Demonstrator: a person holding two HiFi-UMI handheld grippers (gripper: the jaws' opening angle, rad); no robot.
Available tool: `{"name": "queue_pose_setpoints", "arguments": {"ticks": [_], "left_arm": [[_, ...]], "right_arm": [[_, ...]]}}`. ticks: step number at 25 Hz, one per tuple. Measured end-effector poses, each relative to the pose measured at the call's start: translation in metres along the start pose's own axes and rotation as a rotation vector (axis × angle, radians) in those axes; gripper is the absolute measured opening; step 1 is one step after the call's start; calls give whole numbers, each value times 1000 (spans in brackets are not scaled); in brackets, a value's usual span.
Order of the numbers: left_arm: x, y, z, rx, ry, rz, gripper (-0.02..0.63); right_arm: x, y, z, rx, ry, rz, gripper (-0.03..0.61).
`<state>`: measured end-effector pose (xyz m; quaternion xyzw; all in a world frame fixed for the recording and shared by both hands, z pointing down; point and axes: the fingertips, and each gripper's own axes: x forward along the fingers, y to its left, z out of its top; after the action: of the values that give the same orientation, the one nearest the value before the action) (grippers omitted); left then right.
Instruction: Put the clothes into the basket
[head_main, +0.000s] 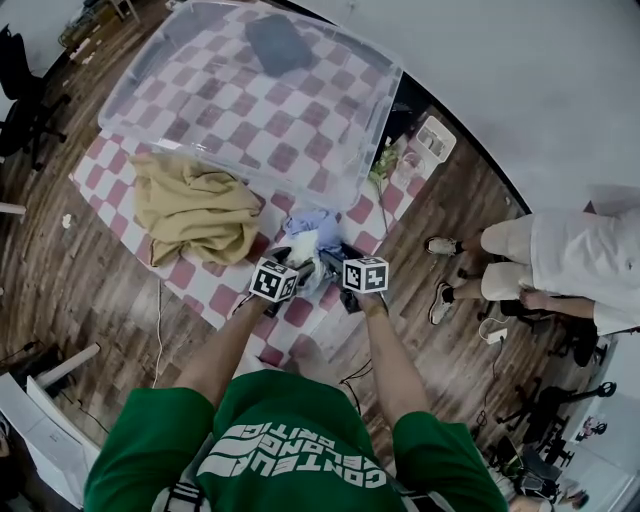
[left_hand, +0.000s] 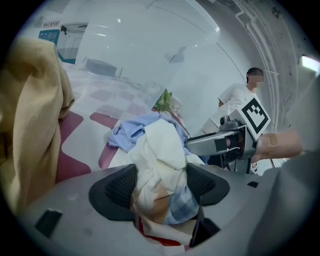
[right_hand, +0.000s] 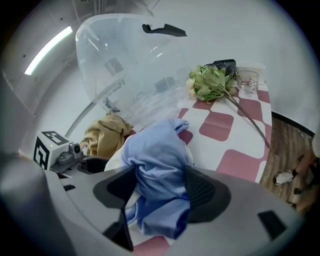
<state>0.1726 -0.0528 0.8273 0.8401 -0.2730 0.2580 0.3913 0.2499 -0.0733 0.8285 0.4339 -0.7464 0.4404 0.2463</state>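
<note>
Lying in a small heap on the near edge of the red and white checked surface (head_main: 215, 285) are two pieces of the clothes: a crumpled light blue cloth (right_hand: 155, 155) and a cream and plaid cloth (left_hand: 160, 150), touching each other. The heap is outside the basket, just in front of its near wall.

The left claw (left_hand: 159, 187) has its jaws wide apart. The cream and plaid cloth is bunched in the gap between them and reaches both black pads, but it rests on the surface and is not squeezed. The right claw (right_hand: 159, 187) is also wide apart, and the light blue cloth fills the gap between its jaws in the same loose way. The two claws are close side by side, both pointing into the heap.

To the left of the heap lies a mustard yellow garment (head_main: 195, 210), folded over itself, just beside the basket wall. The large clear plastic basket (head_main: 385, 100) stands on the far part of the surface, and a dark grey garment (head_main: 278, 45) is inside it at the far end.

At the right corner of the surface lie a green sprig with pale flowers (right_hand: 210, 85) and a small drinking glass (right_hand: 246, 81), near each other. Around the surface is a wooden floor (head_main: 90, 290). A person in white clothes (head_main: 570, 260) stands on it at the right, well apart from the heap.
</note>
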Motion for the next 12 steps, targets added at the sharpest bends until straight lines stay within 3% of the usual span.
{"name": "queue_pose_setpoints", "arguments": {"ticks": [12], "left_arm": [[10, 0, -1, -41, 0, 2, 302]], "right_arm": [[5, -2, 0, 82, -47, 26, 275]]}}
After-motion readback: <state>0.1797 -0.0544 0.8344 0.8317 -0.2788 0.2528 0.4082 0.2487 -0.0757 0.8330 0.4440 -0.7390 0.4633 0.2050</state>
